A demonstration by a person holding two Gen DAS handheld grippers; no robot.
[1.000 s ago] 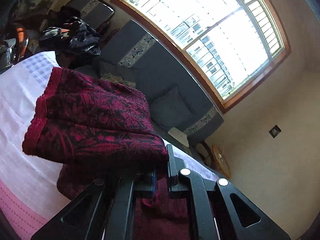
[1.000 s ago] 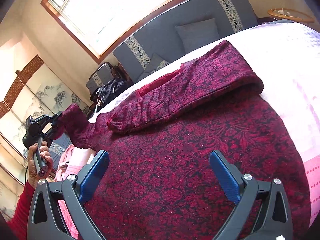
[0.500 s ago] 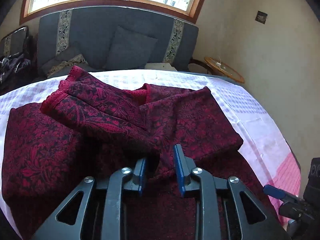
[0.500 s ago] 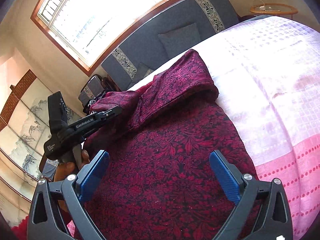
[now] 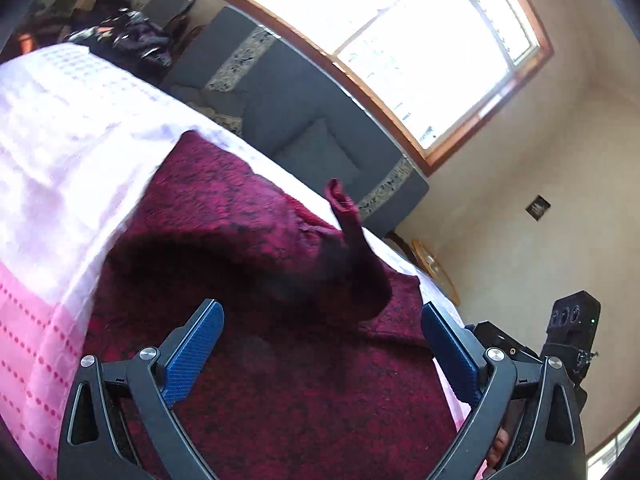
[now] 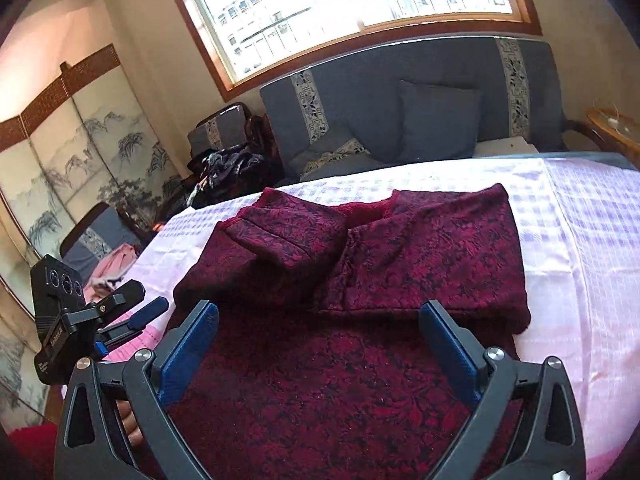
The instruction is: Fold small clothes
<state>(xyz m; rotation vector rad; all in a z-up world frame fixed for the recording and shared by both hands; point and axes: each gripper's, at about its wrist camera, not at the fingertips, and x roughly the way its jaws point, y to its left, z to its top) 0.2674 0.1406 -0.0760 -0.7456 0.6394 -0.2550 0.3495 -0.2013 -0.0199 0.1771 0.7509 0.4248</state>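
A dark red patterned garment (image 6: 360,360) lies flat on the pink and white bedcover (image 6: 580,240), both sleeves (image 6: 288,236) folded in across its chest. My right gripper (image 6: 319,340) is open and empty, low over the garment's lower half. My left gripper (image 5: 319,340) is open and empty over the garment (image 5: 280,380), which looks blurred there; it also shows at the left in the right wrist view (image 6: 132,320). The other gripper's body shows at the right edge of the left wrist view (image 5: 568,340).
A grey sofa (image 6: 400,112) with a cushion stands behind the bed under a large window. Dark clothes (image 6: 228,164) are piled at the far left. A painted folding screen (image 6: 80,152) stands left. A round wooden side table (image 6: 612,128) stands at the right.
My left gripper has opened and let go of the left sleeve, which now lies folded across the chest. It has pulled back to the garment's left side. My right gripper stays open.
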